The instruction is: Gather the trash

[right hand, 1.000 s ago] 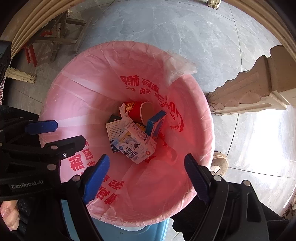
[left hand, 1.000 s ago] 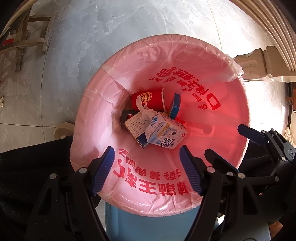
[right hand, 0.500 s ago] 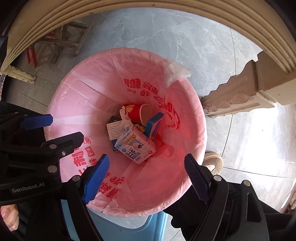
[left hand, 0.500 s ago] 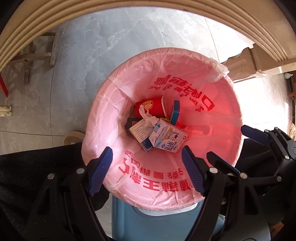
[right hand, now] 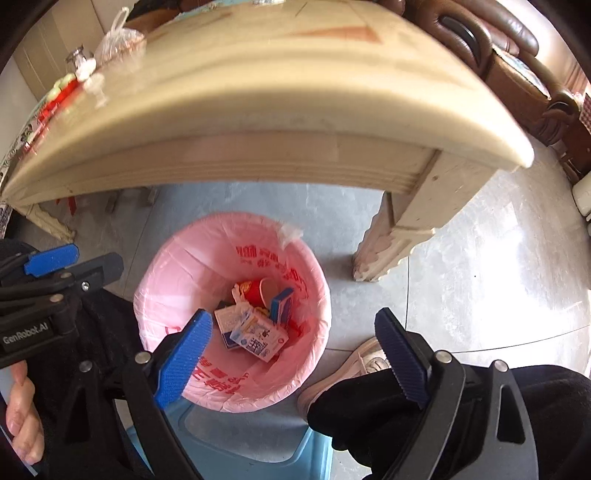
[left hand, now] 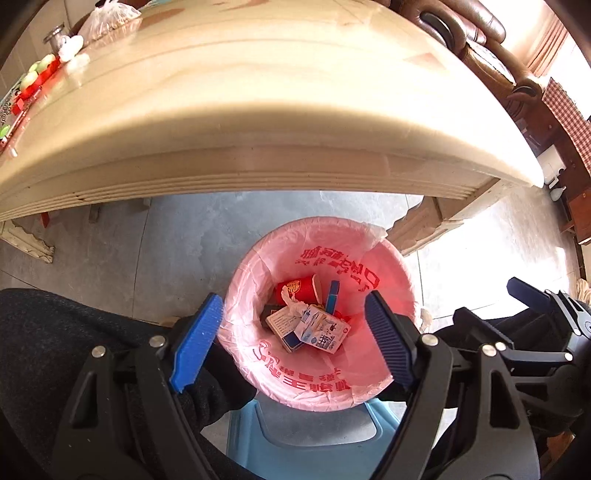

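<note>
A bin lined with a pink bag point(left hand: 388, 280) point(right hand: 177, 266) stands on the floor below both grippers. Inside lie a red paper cup point(left hand: 297, 290) point(right hand: 255, 291), a white milk carton point(left hand: 323, 330) point(right hand: 258, 338), a blue box point(left hand: 332, 297) point(right hand: 281, 303) and a crumpled tissue. My left gripper point(left hand: 293, 328) hangs high over the bin, its jaws opening with nothing between them. My right gripper point(right hand: 295, 347) is also above the bin, jaws opening and empty. The left gripper's blue finger point(right hand: 51, 258) shows at the left edge of the right wrist view.
A cream table point(left hand: 295, 110) point(right hand: 280, 122) juts over the floor beyond the bin, with a carved leg point(right hand: 391, 236). On its far left sit a plastic bag point(left hand: 110, 18) and a red fruit tray point(left hand: 33, 79). A brown sofa point(left hand: 480, 33) lies behind. The bin's blue lid point(left hand: 306, 439) and a shoe point(right hand: 365, 362) are near.
Both grippers rose well above the bin and tilted up, so the bin looks smaller and the tabletop came into view. Both jaws spread a little wider.
</note>
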A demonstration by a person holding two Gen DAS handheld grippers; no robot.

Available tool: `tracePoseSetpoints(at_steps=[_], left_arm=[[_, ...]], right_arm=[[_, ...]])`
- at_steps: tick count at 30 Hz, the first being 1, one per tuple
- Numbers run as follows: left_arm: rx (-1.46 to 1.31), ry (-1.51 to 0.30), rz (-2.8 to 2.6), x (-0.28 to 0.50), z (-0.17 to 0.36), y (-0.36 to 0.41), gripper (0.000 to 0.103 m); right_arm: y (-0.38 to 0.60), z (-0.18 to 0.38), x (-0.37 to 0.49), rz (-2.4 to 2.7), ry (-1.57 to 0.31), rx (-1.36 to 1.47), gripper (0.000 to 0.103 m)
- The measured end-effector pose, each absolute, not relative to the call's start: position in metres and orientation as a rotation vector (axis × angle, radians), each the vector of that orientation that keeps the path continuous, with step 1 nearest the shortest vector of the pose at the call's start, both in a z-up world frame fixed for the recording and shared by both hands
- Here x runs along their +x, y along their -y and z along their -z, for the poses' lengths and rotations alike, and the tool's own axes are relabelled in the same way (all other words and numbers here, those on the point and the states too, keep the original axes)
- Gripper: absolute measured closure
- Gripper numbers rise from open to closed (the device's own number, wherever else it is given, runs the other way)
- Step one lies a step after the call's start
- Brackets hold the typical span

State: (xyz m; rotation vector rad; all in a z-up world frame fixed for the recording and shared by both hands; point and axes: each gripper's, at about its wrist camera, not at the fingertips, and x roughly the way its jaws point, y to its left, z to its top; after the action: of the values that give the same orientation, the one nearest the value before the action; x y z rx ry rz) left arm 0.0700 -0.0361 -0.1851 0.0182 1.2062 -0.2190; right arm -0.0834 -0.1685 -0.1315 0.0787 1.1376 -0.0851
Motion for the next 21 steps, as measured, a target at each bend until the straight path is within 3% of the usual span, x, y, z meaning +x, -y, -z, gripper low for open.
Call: tracePoseSetpoints(at_steps=[5,7,12,21], left_arm=[[0.018,-1.060,0.212,0.046,0.131,0.038,0.025],[0.037,-0.993,0.200,0.034,0.107,0.042,0.019],[0.024,-0.842,0.169,0.007,0.050,0.042,0.017],[0.000,-0.646,0.104,-0.034,-0.031,0.036,0.006]], right_arm=[[0.167,0.067,-0.109,0.127,-0.938,0.048,0.013],[0.167,0.038,-0.121,0.151,-0.841,0.035,0.007],[0.160,-0.027,-0.153,0.220,-0.628,-0.024,0.007],[0.142,-0.103,-0.200,0.290,-0.421,-0.066,0.007]])
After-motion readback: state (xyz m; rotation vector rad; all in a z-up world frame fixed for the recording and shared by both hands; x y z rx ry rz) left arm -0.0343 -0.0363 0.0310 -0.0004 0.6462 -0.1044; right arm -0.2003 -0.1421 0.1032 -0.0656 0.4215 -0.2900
